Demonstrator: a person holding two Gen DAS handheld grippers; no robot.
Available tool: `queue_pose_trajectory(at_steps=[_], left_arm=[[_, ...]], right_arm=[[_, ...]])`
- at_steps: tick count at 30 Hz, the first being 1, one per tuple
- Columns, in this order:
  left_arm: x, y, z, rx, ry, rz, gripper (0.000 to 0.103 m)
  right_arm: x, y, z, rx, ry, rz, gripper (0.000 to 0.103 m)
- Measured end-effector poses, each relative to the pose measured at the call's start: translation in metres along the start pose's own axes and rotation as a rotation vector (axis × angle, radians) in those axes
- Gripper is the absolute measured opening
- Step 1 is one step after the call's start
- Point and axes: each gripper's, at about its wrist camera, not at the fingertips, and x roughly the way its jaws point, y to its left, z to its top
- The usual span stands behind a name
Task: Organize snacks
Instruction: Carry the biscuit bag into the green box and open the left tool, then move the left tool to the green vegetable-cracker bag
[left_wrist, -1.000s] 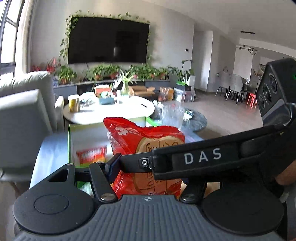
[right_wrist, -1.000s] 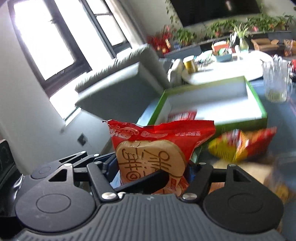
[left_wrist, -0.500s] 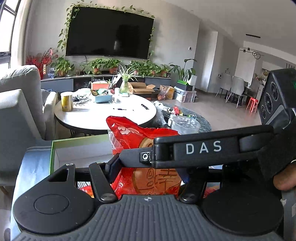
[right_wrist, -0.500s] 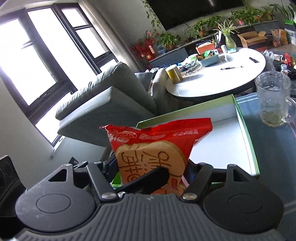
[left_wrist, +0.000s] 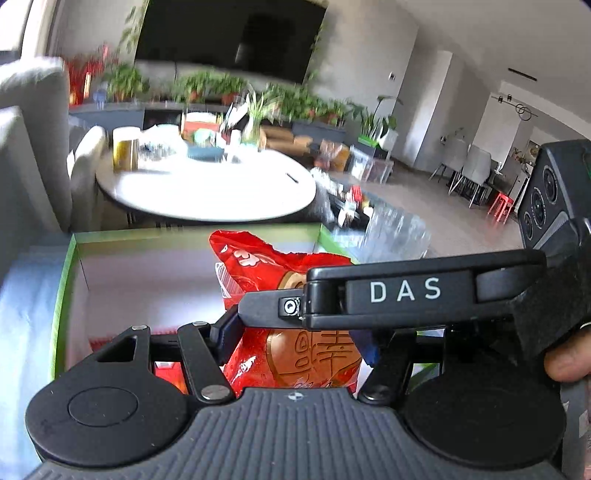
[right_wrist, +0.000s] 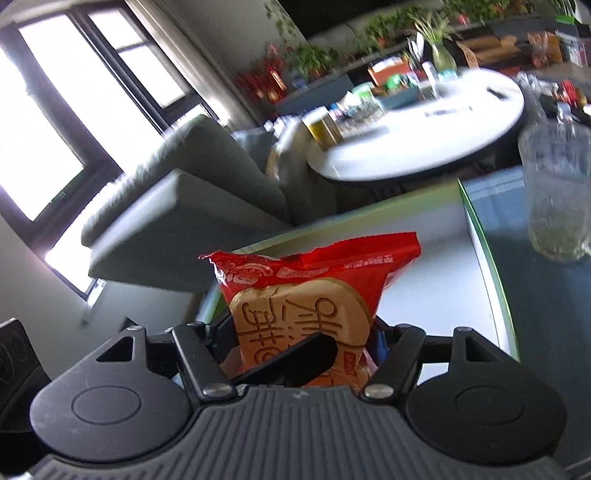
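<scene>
Snack packet: one red foil packet (left_wrist: 295, 347), printed with a large round biscuit, held upright between both grippers, above the open green-edged box.
Handling: by the look of it, light and crinkly; the foil is likely slippery and the biscuit inside brittle, so a firm squeeze risks cracking it.
Where to hold: judged best at the lower side edges, where the pads meet it now, or along the crimped top seam, clear of the biscuit's face.
Left gripper: the left gripper (left_wrist: 295, 343) has its jaws partly closed, pads pressing the packet's sides.
Right gripper: the right gripper (right_wrist: 303, 347) clamps the same packet (right_wrist: 306, 306) low down, from the other side; its arm, lettered DAS, crosses the left wrist view.
Hand: one fingertip of the person's hand (left_wrist: 565, 362) shows at the right edge.
Box: one shallow white box with a green rim (right_wrist: 491, 266), directly beneath and behind the packet; at least one more red packet (left_wrist: 166, 369) lies in its near corner, count unclear behind the gripper.
Worktop: one blue-grey worktop (right_wrist: 546, 295) carries the box.
Glass mug: one clear glass mug (right_wrist: 557, 192) stands on it, near the box's right side.
Beyond: one round white table (left_wrist: 207, 192), cluttered and blurred; one grey sofa (right_wrist: 177, 206).
</scene>
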Motion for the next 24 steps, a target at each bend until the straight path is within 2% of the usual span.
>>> queue_pose_trajectory(at_steps=[4,7,9,13,16,20,22,24], left_arm=[[0.010,0.009,-0.007,-0.039,0.067,-0.007,0.058],[0.001,0.013,-0.006,-0.043,0.065,0.018,0.062],[-0.013,0.016,-0.005,-0.050,0.040,0.038,0.066],[-0.051,0.027,-0.012,-0.088,-0.026,0.086,0.066],[-0.078,0.033,-0.023,-0.127,-0.064,0.116,0.066],[-0.099,0.040,-0.044,-0.143,-0.054,0.166,0.067],[-0.103,0.037,-0.053,-0.105,-0.067,0.192,0.068],[-0.104,0.031,-0.059,-0.064,-0.043,0.229,0.068]], right_arm=[[0.016,-0.010,-0.008,0.028,0.063,-0.051,0.101],[0.020,-0.011,-0.013,0.025,0.082,-0.077,0.102],[0.011,-0.008,-0.014,0.012,0.054,-0.085,0.102],[-0.018,-0.001,-0.008,-0.012,-0.041,-0.110,0.102],[-0.041,0.006,-0.012,-0.038,-0.083,-0.091,0.102],[-0.061,0.019,-0.032,-0.086,-0.094,-0.044,0.101],[-0.066,0.027,-0.043,-0.116,-0.089,-0.041,0.101],[-0.068,0.033,-0.055,-0.135,-0.079,-0.040,0.101]])
